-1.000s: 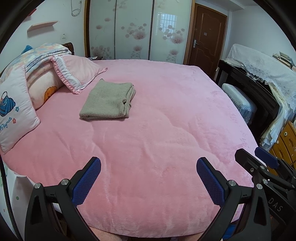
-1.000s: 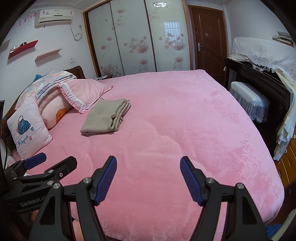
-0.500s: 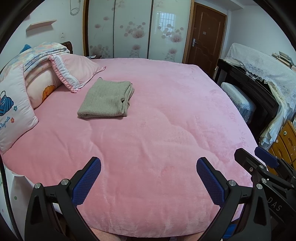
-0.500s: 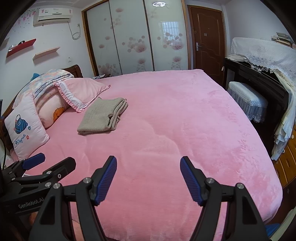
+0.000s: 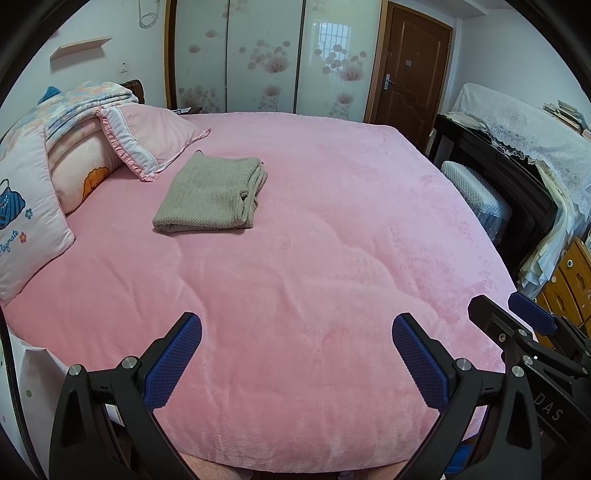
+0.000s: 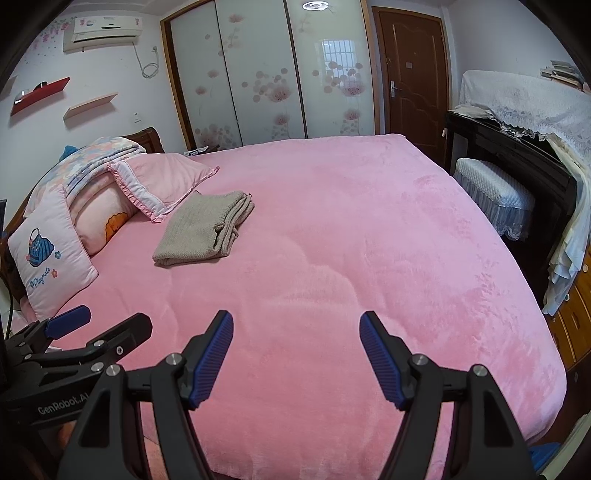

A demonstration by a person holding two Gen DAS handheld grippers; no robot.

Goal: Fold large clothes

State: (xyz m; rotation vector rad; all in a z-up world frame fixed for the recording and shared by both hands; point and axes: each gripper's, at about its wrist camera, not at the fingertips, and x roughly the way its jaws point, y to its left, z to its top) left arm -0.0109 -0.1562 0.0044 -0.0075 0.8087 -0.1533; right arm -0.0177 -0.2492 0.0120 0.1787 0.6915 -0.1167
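Left hand-held gripper [image 5: 297, 334] — agape, empty — over pink bedspread [image 5: 314, 229]

Pink blanket [image 5: 314, 258] covers whole bed, runs under & ahead of the fingers. Far left of the fingers: pillow pile – white cushion w/ blue bag print [image 6: 51, 258] nearest, orange-print pillow [image 5: 79, 170] behind it, pink frilled pillow [image 6: 162, 181] leaning on top, folded floral quilt [image 5: 79, 101] at the back. Straight ahead, past the bed: wardrobe w/ flower-print sliding doors [image 6: 266, 74]; brown door [image 6: 412, 77] to its right. Right of the fingers: padded stool w/ white cover [image 6: 495, 192], dark cabinet under lace cloth [image 5: 532, 125], wooden drawers [image 5: 569, 280]. Upper left wall: air con [image 6: 103, 33], red shelf [image 6: 38, 94], pale shelf [image 6: 90, 105].
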